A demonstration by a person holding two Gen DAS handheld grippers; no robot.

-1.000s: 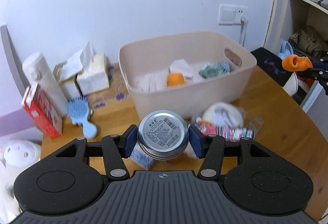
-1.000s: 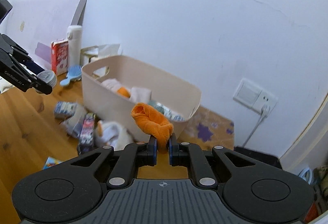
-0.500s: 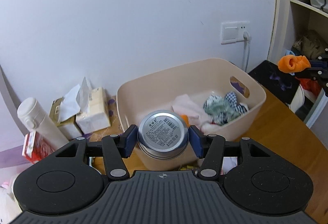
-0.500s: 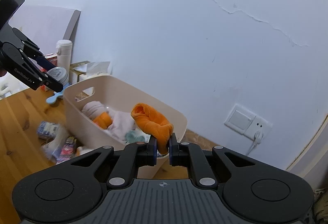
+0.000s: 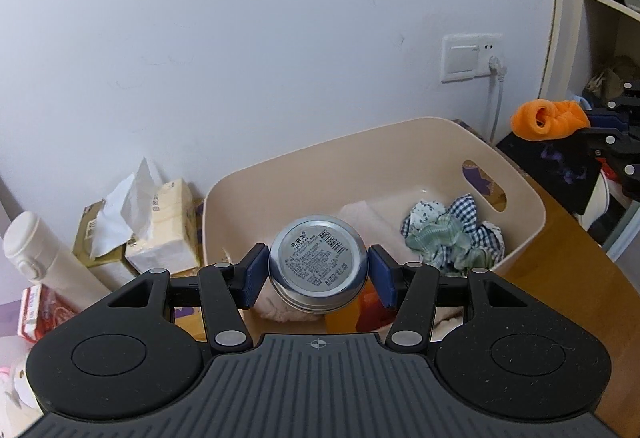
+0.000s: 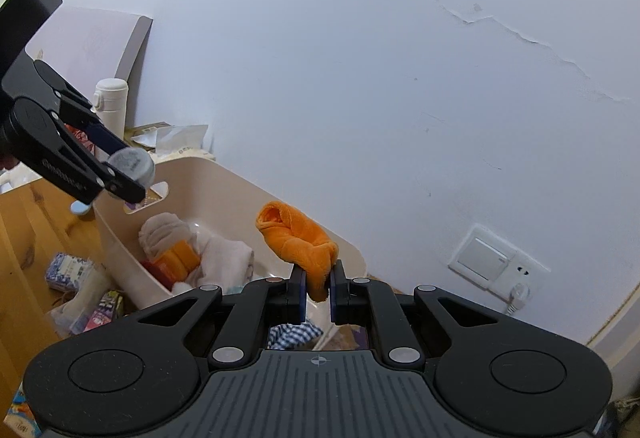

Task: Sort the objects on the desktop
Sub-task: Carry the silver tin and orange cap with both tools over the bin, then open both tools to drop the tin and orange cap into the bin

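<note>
My left gripper (image 5: 318, 270) is shut on a round silver tin (image 5: 318, 265) and holds it above the near left part of the beige bin (image 5: 524, 197). It also shows in the right wrist view (image 6: 130, 173), with the tin (image 6: 134, 162) over the bin's left end (image 6: 120, 238). My right gripper (image 6: 318, 288) is shut on an orange cloth (image 6: 298, 238) and holds it above the bin's right end. The cloth also shows in the left wrist view (image 5: 548, 119). Inside the bin lie a checked cloth (image 5: 452, 230), white cloths (image 6: 224, 256) and an orange item (image 6: 178, 258).
Tissue packs (image 5: 160, 226), a white flask (image 5: 40, 258) and a red carton (image 5: 40, 310) stand left of the bin against the wall. Loose packets (image 6: 68, 272) lie on the wooden table (image 6: 28, 238) in front of the bin. Shelves (image 5: 612, 37) stand at the right.
Both grippers have risen and moved toward the bin. The tin is now over the bin's near left part and the orange cloth over its right end. Both stay shut on their loads.
</note>
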